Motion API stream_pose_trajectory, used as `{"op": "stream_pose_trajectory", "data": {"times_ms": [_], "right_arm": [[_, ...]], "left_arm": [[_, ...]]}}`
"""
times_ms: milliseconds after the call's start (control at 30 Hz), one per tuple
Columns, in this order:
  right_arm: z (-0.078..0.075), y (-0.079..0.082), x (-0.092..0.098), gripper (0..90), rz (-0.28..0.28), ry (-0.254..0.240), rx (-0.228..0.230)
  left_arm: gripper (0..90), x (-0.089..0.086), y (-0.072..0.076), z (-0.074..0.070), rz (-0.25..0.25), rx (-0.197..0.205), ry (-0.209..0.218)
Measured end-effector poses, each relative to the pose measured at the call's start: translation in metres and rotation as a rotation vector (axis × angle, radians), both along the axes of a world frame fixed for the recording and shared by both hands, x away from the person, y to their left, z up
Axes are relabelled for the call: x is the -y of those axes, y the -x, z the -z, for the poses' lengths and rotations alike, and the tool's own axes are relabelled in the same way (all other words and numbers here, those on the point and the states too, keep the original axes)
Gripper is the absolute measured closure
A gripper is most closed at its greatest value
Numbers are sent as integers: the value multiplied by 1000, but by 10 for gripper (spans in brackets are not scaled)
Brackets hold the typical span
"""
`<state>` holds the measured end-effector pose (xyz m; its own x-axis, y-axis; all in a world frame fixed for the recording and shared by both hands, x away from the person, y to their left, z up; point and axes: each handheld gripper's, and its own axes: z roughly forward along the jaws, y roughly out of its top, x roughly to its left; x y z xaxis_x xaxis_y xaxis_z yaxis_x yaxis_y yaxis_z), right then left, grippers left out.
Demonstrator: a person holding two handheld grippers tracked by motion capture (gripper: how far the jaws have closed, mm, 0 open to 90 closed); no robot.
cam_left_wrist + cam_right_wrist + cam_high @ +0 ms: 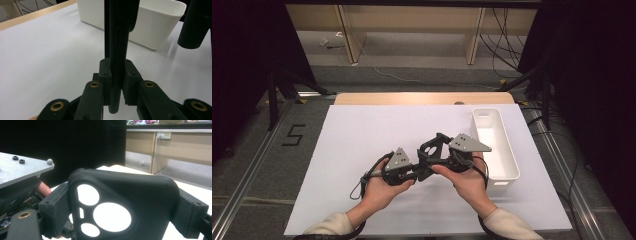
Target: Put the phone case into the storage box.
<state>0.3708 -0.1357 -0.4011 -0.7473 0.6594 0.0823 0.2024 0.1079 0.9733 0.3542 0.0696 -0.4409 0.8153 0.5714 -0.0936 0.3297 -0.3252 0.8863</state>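
High view: my left gripper [413,173] and right gripper [432,150] both clamp one black phone case [430,151], just left of the white bin [504,170]. Left jaws pinch its thin edge; right jaws span its width. Judgement: release one side before lowering.

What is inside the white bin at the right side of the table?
The white bin looks empty in the high view: only its bare white floor shows. In the left gripper view its near wall hides the inside, and the black phone case covers part of it.
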Motion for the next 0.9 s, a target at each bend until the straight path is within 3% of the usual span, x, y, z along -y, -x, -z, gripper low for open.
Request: {"op": "stream_pose_trajectory", "data": {"times_ms": [133, 200, 367, 500, 667, 900], "right_arm": [[-2, 1, 0, 161, -6, 1, 9], [-3, 1, 0, 162, -7, -7, 8], [-5, -1, 3, 162, -1, -13, 11], [-7, -2, 6, 162, 8, -21, 17], [-9, -3, 9, 162, 17, -29, 25], [-11, -4, 13, 162, 22, -31, 29]], "left_arm": [[780, -1, 1, -2, 9, 18, -7], [740, -1, 1, -3, 37, 14, -3], [461, -5, 4, -6, 54, 39, 16], [235, -11, 7, -8, 66, 42, -4], [30, -15, 9, -8, 80, 42, -39], [0, -23, 13, -7, 65, 64, -71]]}}
